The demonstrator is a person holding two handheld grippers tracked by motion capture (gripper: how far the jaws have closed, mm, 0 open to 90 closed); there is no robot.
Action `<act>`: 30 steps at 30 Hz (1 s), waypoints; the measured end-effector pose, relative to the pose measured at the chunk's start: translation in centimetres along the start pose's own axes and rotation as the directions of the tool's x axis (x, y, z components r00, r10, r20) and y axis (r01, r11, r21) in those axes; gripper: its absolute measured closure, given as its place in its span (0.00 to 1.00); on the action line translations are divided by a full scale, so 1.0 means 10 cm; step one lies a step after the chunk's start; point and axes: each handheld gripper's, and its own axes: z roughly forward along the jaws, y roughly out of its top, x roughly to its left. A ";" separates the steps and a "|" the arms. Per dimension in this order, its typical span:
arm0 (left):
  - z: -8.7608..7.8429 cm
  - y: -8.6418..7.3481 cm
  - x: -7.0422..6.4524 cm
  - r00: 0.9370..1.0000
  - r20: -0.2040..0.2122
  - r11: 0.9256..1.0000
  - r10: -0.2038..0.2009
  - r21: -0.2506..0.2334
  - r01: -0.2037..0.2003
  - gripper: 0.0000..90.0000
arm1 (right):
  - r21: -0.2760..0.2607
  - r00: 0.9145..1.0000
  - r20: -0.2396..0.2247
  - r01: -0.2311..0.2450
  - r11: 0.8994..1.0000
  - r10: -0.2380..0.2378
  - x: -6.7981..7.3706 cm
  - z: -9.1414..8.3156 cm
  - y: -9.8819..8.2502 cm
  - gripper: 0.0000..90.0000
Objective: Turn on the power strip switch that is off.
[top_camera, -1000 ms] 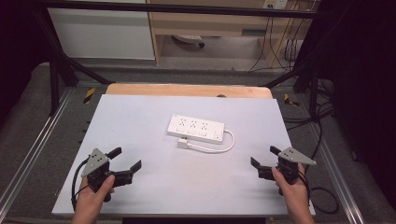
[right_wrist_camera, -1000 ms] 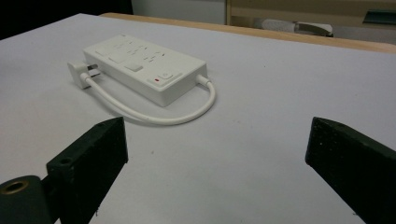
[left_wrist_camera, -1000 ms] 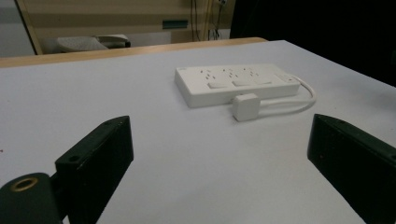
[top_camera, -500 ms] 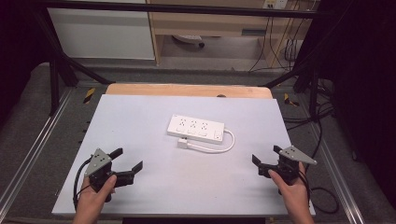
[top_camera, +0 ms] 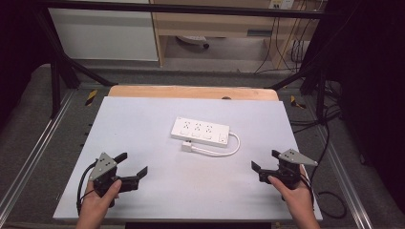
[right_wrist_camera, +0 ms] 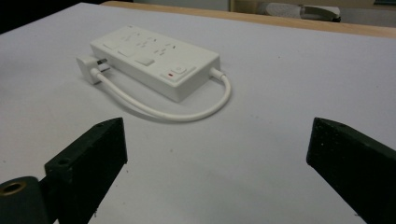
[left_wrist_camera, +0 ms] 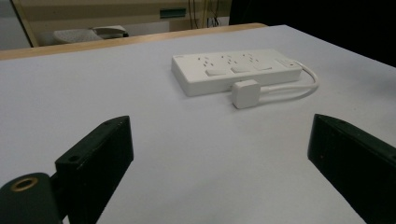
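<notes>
Left gripper [left_wrist_camera: 219,154] sat low over the white table [left_wrist_camera: 93,93], jaws spread wide, nothing between them. White power strip [left_wrist_camera: 233,70] lay ahead, three outlet sets and switches facing up. Its plug [left_wrist_camera: 246,93] rested just beside the strip's near edge, cord [left_wrist_camera: 299,86] looping round the right end.

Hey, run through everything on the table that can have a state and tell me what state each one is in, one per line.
Power strip: lying flat on the table, sockets up, nothing plugged into it.
Plug: loose on the table beside the strip, cord looped back to one end of it.
Left tongs: open, holding nothing.
Right tongs: open, holding nothing.
</notes>
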 end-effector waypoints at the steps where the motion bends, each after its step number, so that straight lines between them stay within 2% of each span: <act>1: 0.00 0.00 0.02 1.000 -0.002 1.000 -0.010 -0.004 0.010 0.08 | -0.006 1.000 -0.006 -0.002 1.000 0.002 0.01 0.00 0.02 0.08; 8: 0.00 0.00 0.04 1.000 -0.003 1.000 -0.018 -0.007 0.018 0.08 | 0.010 1.000 -0.019 -0.004 1.000 0.004 0.05 0.03 0.10 0.07; 12: 0.01 0.00 0.03 1.000 -0.003 1.000 -0.020 -0.002 0.020 0.08 | 0.041 0.999 -0.026 0.021 0.999 -0.020 0.07 0.07 0.12 0.06; 16: 0.03 -0.01 0.02 1.000 -0.006 1.000 -0.013 0.007 0.013 0.08 | 0.050 0.999 -0.040 0.037 0.998 -0.035 0.09 0.10 0.15 0.05; 18: 0.02 -0.01 0.02 1.000 -0.014 1.000 -0.011 0.009 0.011 0.08 | 0.057 0.998 -0.051 0.050 0.997 -0.048 0.12 0.13 0.19 0.08; 23: 0.03 -0.01 0.02 1.000 -0.007 1.000 -0.008 0.013 0.008 0.08 | 0.031 0.996 -0.054 0.073 0.997 -0.071 0.16 0.14 0.30 0.14; 30: 0.02 -0.02 0.03 1.000 -0.008 1.000 -0.008 0.011 0.008 0.08 | 0.017 0.993 -0.072 0.095 0.995 -0.094 0.20 0.14 0.46 0.14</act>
